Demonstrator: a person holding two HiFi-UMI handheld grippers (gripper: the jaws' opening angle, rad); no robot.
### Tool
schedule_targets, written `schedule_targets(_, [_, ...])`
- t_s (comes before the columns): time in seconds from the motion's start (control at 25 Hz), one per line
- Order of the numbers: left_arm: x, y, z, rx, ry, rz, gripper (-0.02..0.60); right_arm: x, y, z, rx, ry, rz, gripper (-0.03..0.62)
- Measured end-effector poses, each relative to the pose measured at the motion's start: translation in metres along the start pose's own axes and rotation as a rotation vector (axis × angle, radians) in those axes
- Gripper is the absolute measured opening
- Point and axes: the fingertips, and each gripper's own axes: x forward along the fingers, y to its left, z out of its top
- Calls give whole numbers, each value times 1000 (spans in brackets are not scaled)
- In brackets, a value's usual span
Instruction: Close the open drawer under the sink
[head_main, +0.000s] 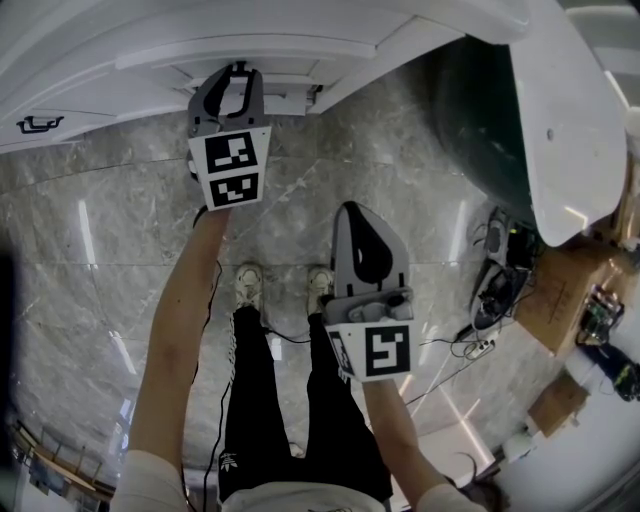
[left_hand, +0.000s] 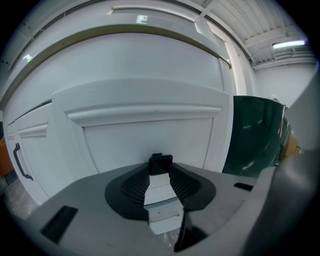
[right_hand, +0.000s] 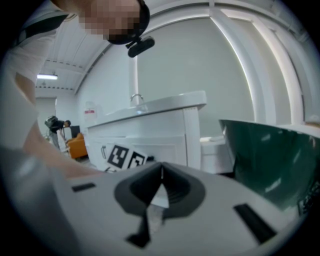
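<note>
**A:** Drawer (left_hand: 150, 135) closed yet?

**B:** Seemingly not. At the head view's top it stands slightly proud of the cabinet (head_main: 80, 70). Left hand-held gripper (head_main: 238, 72) clamps its black handle (left_hand: 161, 163); right hand-held gripper (head_main: 352, 215) is closed, empty. Final push remains.

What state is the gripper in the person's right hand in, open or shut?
Shut: the right gripper's jaws meet at their tips, with nothing between them.

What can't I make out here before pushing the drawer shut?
- Drawer inside: hidden behind its own front, left gripper view.
- Whether the left gripper pinches the black handle: contact too small, left gripper view.
- Sink basin: hidden by the counter, right gripper view; only the tap shows.
</note>
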Motion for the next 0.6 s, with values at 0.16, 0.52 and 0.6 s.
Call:
schedule_targets(0.16, [2, -1, -1, 6, 6, -21, 144, -1, 2, 1, -3, -5, 0, 29])
schedule_targets(0.52, [1, -3, -2, -2, 13, -39, 153, -13, 9, 0, -26, 5, 9, 29])
schedule_targets(0.6, [1, -1, -2, -11, 19, -28, 153, -15, 10, 2, -19, -2, 9, 29])
